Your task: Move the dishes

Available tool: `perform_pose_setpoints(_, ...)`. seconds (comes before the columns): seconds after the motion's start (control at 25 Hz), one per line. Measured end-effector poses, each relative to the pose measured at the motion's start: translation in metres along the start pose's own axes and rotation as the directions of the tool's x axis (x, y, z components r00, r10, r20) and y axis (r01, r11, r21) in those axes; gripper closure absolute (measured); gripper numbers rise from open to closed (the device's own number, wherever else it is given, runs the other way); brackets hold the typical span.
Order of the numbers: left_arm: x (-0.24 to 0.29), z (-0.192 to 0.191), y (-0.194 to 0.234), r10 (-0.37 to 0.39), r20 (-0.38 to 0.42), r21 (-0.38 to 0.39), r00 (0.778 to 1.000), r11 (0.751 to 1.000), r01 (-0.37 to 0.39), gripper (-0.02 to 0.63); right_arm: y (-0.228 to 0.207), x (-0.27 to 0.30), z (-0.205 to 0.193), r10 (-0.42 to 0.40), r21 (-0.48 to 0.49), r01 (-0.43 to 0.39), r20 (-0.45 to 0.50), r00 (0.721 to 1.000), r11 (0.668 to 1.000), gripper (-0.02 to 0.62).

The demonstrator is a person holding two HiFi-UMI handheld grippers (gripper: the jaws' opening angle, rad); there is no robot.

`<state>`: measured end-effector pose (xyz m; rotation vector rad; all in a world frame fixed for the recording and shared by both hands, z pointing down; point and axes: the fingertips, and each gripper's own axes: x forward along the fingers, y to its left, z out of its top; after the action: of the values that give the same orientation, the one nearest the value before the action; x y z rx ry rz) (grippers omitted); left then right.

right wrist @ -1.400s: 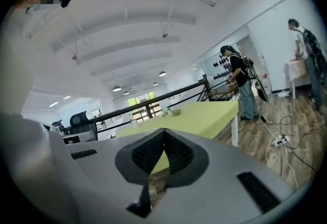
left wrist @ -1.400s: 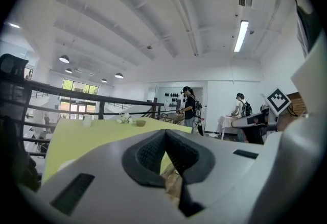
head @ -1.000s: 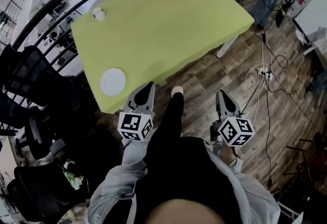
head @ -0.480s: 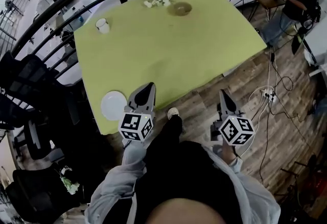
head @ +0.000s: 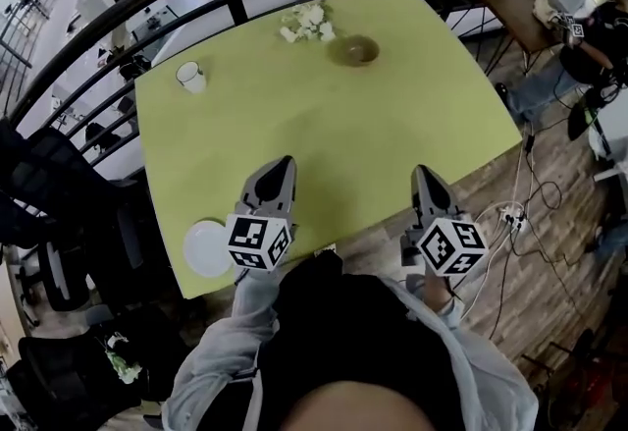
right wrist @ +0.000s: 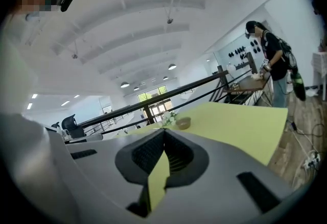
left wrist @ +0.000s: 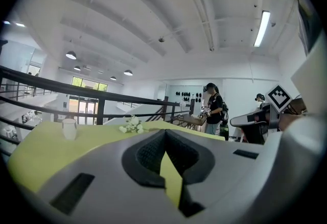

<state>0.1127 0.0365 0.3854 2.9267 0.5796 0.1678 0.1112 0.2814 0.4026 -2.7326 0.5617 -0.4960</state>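
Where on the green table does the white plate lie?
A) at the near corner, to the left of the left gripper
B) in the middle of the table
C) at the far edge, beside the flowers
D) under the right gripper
A: in the head view the plate lies at the near corner of the table, just left of the left gripper; beside the flowers stands a bowl.

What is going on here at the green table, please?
A person stands at the green table with a gripper in each hand. The left gripper and the right gripper are both shut and empty, held over the near edge. No dish is touched yet: the white plate lies at the near left corner, the mug far left, the brown bowl beside the flowers at the far side.
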Motion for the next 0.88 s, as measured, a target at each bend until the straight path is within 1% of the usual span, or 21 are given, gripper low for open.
perform_pose_setpoints(0.12,0.011,-0.008,0.011,0.031,-0.005,-0.006,1.0,1.0,-0.031,0.594,-0.009,0.018,-0.003,0.012,0.002,-0.012,-0.02,1.0,1.0,0.586)
perform_pose_setpoints(0.2,0.012,-0.012,0.015,0.056,-0.017,-0.01,0.998,0.998,-0.056,0.594,-0.013,0.028,-0.002,0.028,0.033,-0.028,-0.029,0.999,0.999,0.586)
perform_pose_setpoints(0.28,0.01,-0.013,0.019,0.082,-0.026,-0.013,0.996,0.997,-0.082,0.594,-0.012,0.038,0.003,0.058,0.066,-0.056,-0.029,0.998,0.996,0.586)
perform_pose_setpoints(0.36,0.002,-0.014,0.029,0.129,-0.029,-0.02,0.991,0.991,-0.13,0.594,-0.005,0.053,0.006,0.101,0.068,-0.098,-0.045,0.994,0.993,0.571)
perform_pose_setpoints(0.44,-0.01,-0.016,0.041,0.211,-0.031,-0.036,0.977,0.977,-0.212,0.594,0.006,0.072,0.005,0.167,0.056,-0.162,-0.091,0.982,0.985,0.551)
perform_pose_setpoints(0.48,-0.018,-0.016,0.046,0.256,-0.031,-0.046,0.966,0.965,-0.257,0.594,0.012,0.082,0.004,0.206,0.054,-0.201,-0.117,0.972,0.978,0.549)
perform_pose_setpoints(0.56,-0.031,-0.016,0.055,0.335,-0.027,-0.06,0.942,0.94,-0.336,0.594,0.023,0.1,0.003,0.279,0.058,-0.273,-0.164,0.946,0.96,0.522)
perform_pose_setpoints(0.64,-0.046,-0.015,0.065,0.414,-0.026,-0.073,0.91,0.907,-0.415,0.594,0.038,0.116,0.0,0.353,0.094,-0.34,-0.212,0.911,0.936,0.473)
perform_pose_setpoints(0.68,-0.056,-0.014,0.069,0.458,-0.026,-0.082,0.888,0.885,-0.459,0.594,0.048,0.124,-0.002,0.398,0.13,-0.377,-0.24,0.885,0.917,0.445)
perform_pose_setpoints(0.72,-0.068,-0.014,0.072,0.506,-0.027,-0.093,0.862,0.857,-0.506,0.594,0.059,0.133,-0.005,0.451,0.175,-0.417,-0.27,0.851,0.892,0.426)
perform_pose_setpoints(0.8,-0.097,-0.017,0.073,0.606,-0.032,-0.115,0.795,0.788,-0.605,0.594,0.084,0.149,-0.013,0.559,0.264,-0.495,-0.322,0.764,0.828,0.404)
perform_pose_setpoints(0.84,-0.111,-0.02,0.073,0.652,-0.038,-0.124,0.757,0.749,-0.651,0.594,0.095,0.157,-0.018,0.6,0.296,-0.523,-0.346,0.721,0.799,0.399)
perform_pose_setpoints(0.88,-0.125,-0.023,0.072,0.691,-0.044,-0.131,0.721,0.712,-0.69,0.594,0.106,0.163,-0.023,0.627,0.315,-0.543,-0.372,0.685,0.779,0.397)
